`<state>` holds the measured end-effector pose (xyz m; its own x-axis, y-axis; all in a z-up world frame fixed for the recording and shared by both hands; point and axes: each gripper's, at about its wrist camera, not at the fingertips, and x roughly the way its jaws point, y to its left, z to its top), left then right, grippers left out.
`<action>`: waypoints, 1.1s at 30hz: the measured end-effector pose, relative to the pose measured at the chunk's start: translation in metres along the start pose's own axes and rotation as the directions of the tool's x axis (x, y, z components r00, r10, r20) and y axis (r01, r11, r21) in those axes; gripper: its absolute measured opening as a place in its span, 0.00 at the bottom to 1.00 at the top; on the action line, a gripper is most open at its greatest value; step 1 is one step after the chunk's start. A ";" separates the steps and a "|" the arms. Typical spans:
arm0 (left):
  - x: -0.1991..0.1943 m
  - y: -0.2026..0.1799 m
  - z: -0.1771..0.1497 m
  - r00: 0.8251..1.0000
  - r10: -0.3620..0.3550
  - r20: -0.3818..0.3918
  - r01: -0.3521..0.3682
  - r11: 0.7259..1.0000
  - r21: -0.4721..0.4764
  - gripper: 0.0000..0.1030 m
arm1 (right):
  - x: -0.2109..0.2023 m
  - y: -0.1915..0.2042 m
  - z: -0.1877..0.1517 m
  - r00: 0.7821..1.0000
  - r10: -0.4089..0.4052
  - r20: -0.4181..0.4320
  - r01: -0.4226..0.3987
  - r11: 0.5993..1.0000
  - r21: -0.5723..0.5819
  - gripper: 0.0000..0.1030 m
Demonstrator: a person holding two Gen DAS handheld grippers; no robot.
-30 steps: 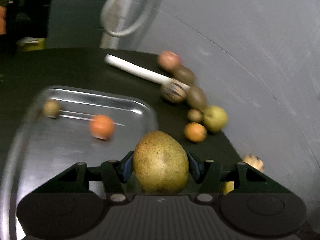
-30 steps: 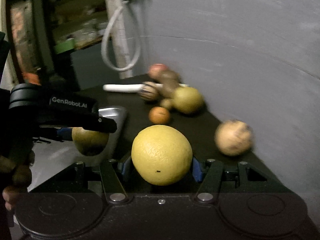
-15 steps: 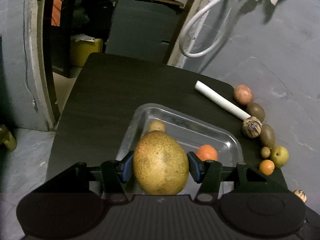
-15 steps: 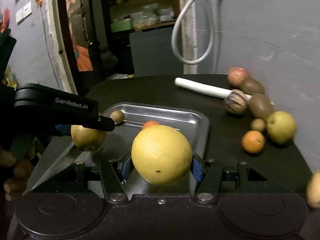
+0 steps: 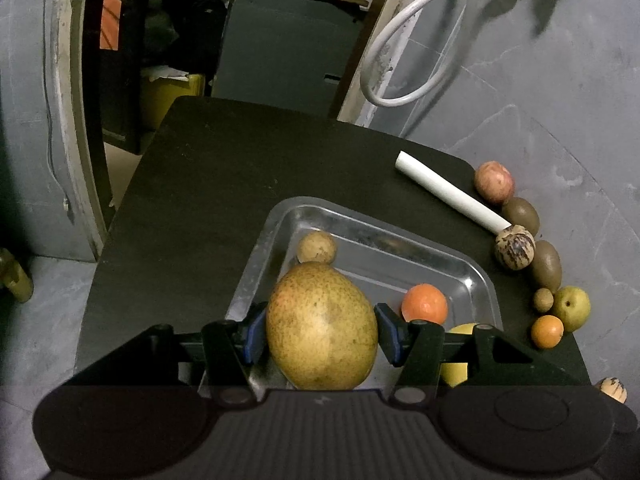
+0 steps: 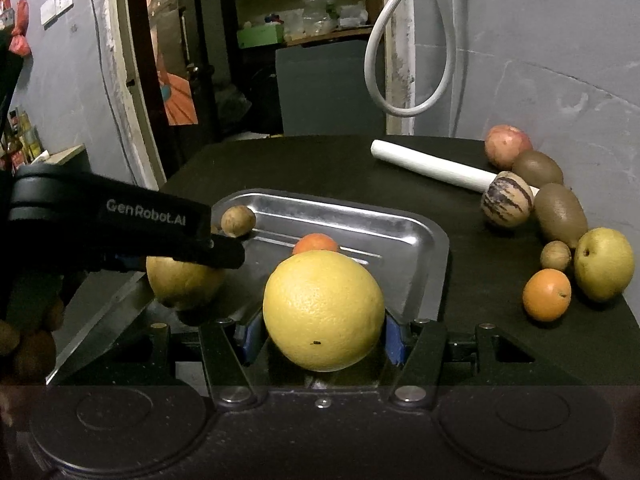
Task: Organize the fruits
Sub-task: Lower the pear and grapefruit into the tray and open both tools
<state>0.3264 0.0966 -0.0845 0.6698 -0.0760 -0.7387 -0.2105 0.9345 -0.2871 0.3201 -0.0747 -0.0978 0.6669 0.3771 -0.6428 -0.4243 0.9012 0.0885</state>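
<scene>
Over the steel tray (image 5: 476,276) on the dark counter (image 5: 208,200), the left wrist view shows the left hand-held gripper (image 5: 321,330) clamped on a speckled yellow-green mango (image 5: 321,326); in the tray lie a small brown fruit (image 5: 317,247) and an orange (image 5: 424,304), well apart. Along the wall edge sits a row of loose fruit beside a white tube (image 5: 448,190) — among them a kiwi (image 5: 520,211) and a green pear (image 5: 573,307). In the right wrist view, the right hand-held gripper (image 6: 322,332) is clamped on a yellow citrus (image 6: 323,310) above the tray's near edge — the mango hangs at its left.
</scene>
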 end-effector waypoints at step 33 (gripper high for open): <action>-0.087 0.019 -0.016 0.997 -0.053 0.053 0.049 0.996 0.072 0.98 | -0.101 0.023 -0.024 0.977 -0.185 0.108 0.173 0.979 0.109 0.99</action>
<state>0.2529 0.1153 -0.0350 0.7169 -0.1063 -0.6890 -0.1259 0.9523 -0.2780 0.2285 -0.0970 -0.0489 0.7960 0.2247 -0.5620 -0.2329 0.9708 0.0582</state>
